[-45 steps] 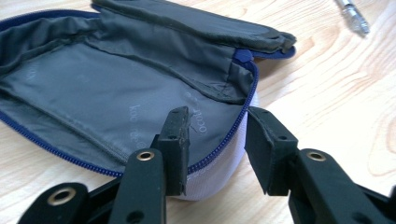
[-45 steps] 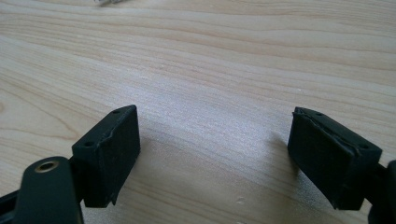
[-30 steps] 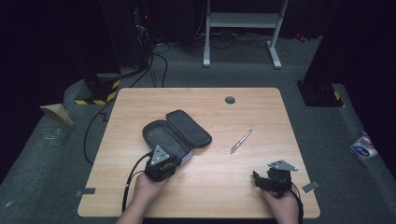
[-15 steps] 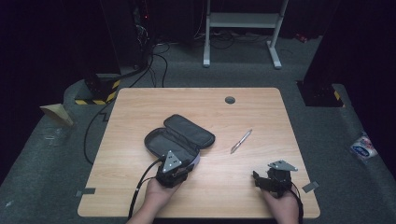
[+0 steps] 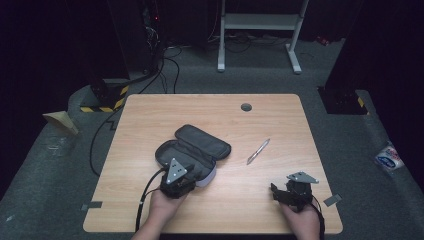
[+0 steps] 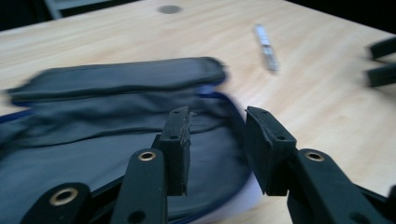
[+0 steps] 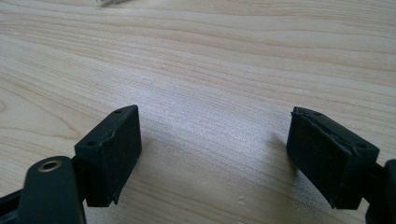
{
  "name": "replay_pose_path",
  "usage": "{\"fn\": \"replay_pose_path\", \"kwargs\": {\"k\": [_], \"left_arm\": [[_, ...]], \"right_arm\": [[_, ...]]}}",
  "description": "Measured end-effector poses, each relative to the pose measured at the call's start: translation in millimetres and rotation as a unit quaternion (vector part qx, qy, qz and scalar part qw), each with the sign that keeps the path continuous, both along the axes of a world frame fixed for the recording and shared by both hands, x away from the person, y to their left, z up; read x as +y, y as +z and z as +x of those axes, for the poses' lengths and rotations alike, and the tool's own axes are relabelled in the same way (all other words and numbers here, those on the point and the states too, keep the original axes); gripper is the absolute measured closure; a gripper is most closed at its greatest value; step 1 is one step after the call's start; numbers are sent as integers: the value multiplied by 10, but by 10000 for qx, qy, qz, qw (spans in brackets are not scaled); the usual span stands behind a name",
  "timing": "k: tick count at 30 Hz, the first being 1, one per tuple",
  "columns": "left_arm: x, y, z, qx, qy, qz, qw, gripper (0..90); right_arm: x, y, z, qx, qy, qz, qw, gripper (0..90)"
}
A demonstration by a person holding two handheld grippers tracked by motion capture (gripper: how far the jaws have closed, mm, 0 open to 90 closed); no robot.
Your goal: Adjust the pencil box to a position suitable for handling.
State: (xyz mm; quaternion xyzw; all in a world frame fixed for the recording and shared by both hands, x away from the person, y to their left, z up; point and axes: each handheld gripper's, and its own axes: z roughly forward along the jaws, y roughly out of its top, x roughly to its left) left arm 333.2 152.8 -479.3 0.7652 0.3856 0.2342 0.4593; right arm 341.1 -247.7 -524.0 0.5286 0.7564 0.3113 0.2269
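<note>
Release is what the frames show at the left gripper (image 6: 217, 140): its jaws have just been opening, and in the left gripper view a small gap stands between the pads with nothing pinched in it, the near rim of the pouch (image 5: 192, 152) lying just behind and below them. A second ago this gripper sat clenched at the pouch's near end; the pouch has since slid a little toward the middle of the desk (image 5: 150, 110), lid laid back to the upper right. The blur makes contact hard to judge, but the pouch seems let go. The pen (image 5: 258, 151) lies right of it, apart. The right gripper (image 7: 215, 154) rests at lower right, jaws wide, holding nothing.
</note>
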Motion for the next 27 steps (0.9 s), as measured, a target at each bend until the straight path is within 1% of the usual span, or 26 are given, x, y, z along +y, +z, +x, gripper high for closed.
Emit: {"fn": "replay_pose_path", "kwargs": {"k": [3, 4, 5, 7, 9, 11, 13, 14, 15, 16, 20, 22, 25, 26, 27], "left_arm": [[195, 0, 56, -39, 352, 77, 9993, 586], [341, -14, 99, -24, 595, 96, 9982, 582], [341, -14, 99, -24, 595, 96, 9982, 579], [479, -37, 136, -3, 834, 128, 9964, 577], [601, -58, 172, 60, 979, 133, 9951, 566], [695, -74, 196, 58, 1122, 167, 9935, 565], [782, -85, 222, 72, 1276, 209, 9916, 560], [824, -90, 235, 80, 1349, 197, 9906, 559], [904, -103, 258, 109, 1475, 166, 9889, 549], [904, -103, 258, 109, 1475, 166, 9889, 545], [1001, -131, 300, 201, 1588, 43, 9871, 526], [1023, -148, 330, 261, 1594, -35, 9869, 520], [1024, -169, 356, 271, 1601, -54, 9867, 515], [1029, -178, 370, 300, 1590, -57, 9868, 515], [1030, -188, 384, 323, 1609, -85, 9864, 515]], "right_arm": [[-3, 0, 0, -14, 29, -18, 10000, 176], [0, -1, -2, -15, 17, -1, 10000, 176], [0, -1, -2, -15, 17, -1, 10000, 176], [0, -2, -2, -14, 16, 0, 10000, 176], [0, -1, -2, -14, 17, -1, 10000, 176], [0, -2, -2, -15, 17, 0, 10000, 176], [-2, -1, -1, -20, 26, -8, 10000, 176], [0, -1, -2, -14, 17, 0, 10000, 176], [0, -1, -2, -15, 17, -1, 10000, 176], [0, -1, -2, -15, 17, -1, 10000, 176], [-2, 0, -1, -5, 26, -7, 10000, 175], [-2, -2, -1, -15, 25, -2, 10000, 176], [-2, -1, -2, -8, 25, -6, 10000, 176], [-1, -2, -2, -15, 19, 1, 10000, 176], [-1, -2, -2, -15, 19, 1, 10000, 176]]}}
